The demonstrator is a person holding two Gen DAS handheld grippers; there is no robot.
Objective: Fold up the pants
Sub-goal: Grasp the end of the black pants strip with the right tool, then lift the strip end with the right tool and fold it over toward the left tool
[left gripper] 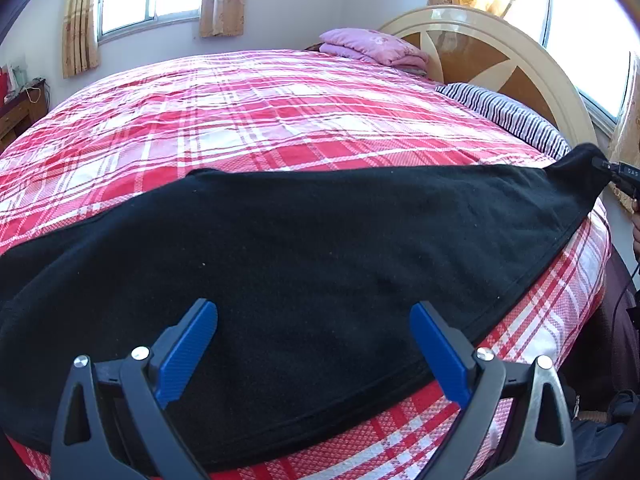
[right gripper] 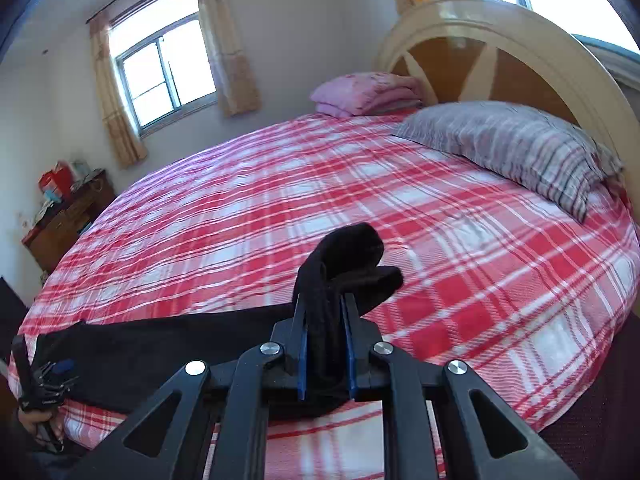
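On plaid bed (left gripper: 280,112), black pants (left gripper: 280,260)

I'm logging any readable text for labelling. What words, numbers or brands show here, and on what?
No text can be read for certain.
Right tongs: small pale marks on the body, too blurred to read.
Red boxes on the wooden cabinet: print too small to read.
Black pants: no label visible.

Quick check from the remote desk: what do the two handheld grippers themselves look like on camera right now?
Both match: the left gripper and right gripper have black angular linkage arms with triangular cutouts, silver round pivot bolts, and blue ribbed finger pads. A thin black cable trails near the right one.
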